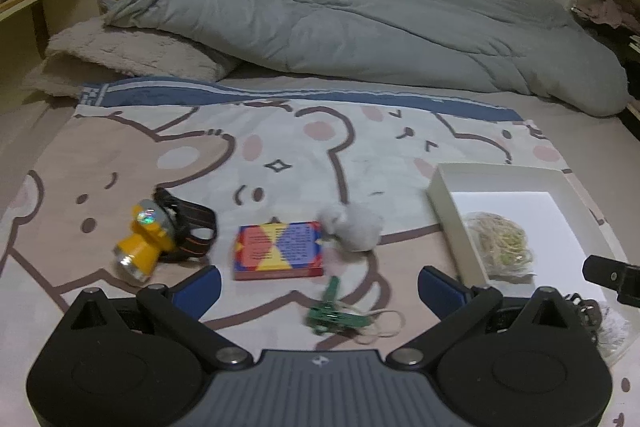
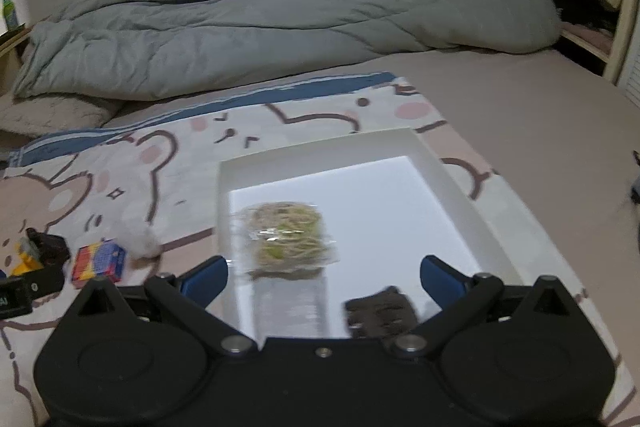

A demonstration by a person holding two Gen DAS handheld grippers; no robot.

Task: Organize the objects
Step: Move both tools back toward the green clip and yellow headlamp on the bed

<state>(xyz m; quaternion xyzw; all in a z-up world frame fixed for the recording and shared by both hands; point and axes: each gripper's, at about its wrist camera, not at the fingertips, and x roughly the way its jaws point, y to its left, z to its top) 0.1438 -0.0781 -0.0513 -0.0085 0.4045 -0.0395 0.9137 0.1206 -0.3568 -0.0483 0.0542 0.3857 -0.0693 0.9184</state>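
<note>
Clothespins (image 1: pixel 334 315), green and tangled with rubber bands, lay on the bed just ahead of your left tongs (image 1: pixel 319 285), which gaped wide and empty; your right tongs (image 2: pixel 324 277), equally wide, hovered over the white box (image 2: pixel 440 163), right of them.

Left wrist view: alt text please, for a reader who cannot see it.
The open left tool hovers over a cartoon-bear sheet holding a yellow headlamp, a colourful box, a grey fluffy toy and green clips. A white tray at right holds bagged rubber bands.
</note>
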